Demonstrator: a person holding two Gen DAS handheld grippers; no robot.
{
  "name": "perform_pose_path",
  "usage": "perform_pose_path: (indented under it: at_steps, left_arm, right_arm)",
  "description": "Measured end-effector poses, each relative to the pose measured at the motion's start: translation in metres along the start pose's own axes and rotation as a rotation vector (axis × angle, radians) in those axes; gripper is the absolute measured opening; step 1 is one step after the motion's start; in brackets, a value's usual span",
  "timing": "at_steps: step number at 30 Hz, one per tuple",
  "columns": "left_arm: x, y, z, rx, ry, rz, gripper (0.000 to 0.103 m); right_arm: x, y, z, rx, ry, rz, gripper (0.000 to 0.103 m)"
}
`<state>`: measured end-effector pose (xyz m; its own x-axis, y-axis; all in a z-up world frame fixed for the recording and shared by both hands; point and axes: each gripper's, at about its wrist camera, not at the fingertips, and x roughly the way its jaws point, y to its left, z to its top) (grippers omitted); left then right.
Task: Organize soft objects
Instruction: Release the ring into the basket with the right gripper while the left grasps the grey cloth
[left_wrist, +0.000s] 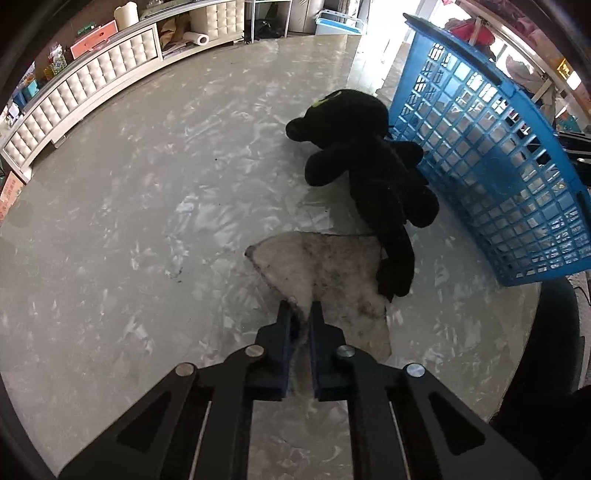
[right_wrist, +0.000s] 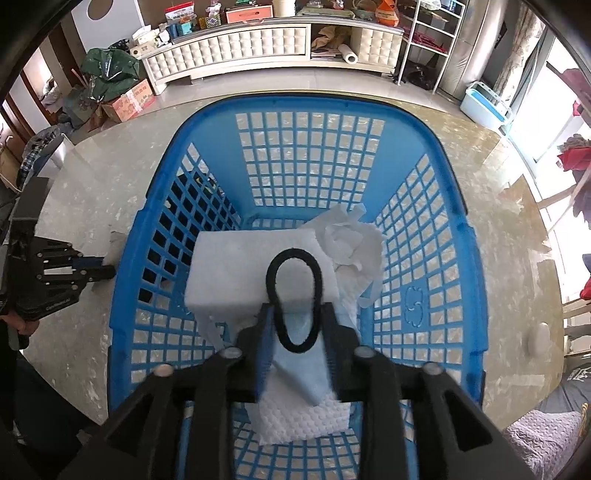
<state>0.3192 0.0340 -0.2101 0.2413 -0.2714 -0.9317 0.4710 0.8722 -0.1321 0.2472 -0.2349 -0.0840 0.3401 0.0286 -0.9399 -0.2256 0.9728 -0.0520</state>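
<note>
My left gripper (left_wrist: 300, 306) is shut on the near corner of a dirty white fabric scrap (left_wrist: 325, 266) lying on the marble table (left_wrist: 147, 221). A black plush toy (left_wrist: 373, 162) lies just beyond the scrap, against the outside of the blue basket (left_wrist: 498, 166). In the right wrist view my right gripper (right_wrist: 295, 306) hangs over the basket (right_wrist: 303, 105), its jaws a little apart, with a black hair tie (right_wrist: 293, 253) sprung into an oval whose sides touch both pads. Below it lie a white foam block (right_wrist: 236, 266), crumpled tissue (right_wrist: 351, 240), a pale blue cloth (right_wrist: 299, 365) and a paper towel (right_wrist: 306, 417).
The left gripper (right_wrist: 107, 267) shows at the basket's left wall, held by a hand. A white padded cabinet (right_wrist: 258, 48) lines the far wall, with a cardboard box (right_wrist: 129, 99) and green bags on the floor. A blue-and-white bin (right_wrist: 487, 103) stands at the right. The table's edge curves close to the basket.
</note>
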Motion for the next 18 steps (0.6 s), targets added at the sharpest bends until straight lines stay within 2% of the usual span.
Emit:
perform_pose_path:
  at_steps: [3,4,7,18]
  left_arm:
    - [-0.018,-0.006,-0.009,-0.008,-0.013,-0.005,0.007]
    - [-0.023,-0.008,-0.009,-0.01,-0.022,-0.008,0.007]
    - [-0.041,-0.013,-0.007,-0.016,-0.05,-0.014,0.007]
    - [-0.116,-0.05,-0.002,0.014,-0.153,0.008,0.006]
  right_arm:
    - [-0.005,-0.003,-0.001,0.006,-0.009,-0.011,0.045]
    - [-0.007,-0.003,-0.001,0.008,-0.012,-0.014,0.057]
    - [-0.015,-0.005,-0.003,0.014,-0.023,-0.016,0.074]
    - [-0.041,-0.015,-0.026,0.024,-0.058,-0.028,0.1]
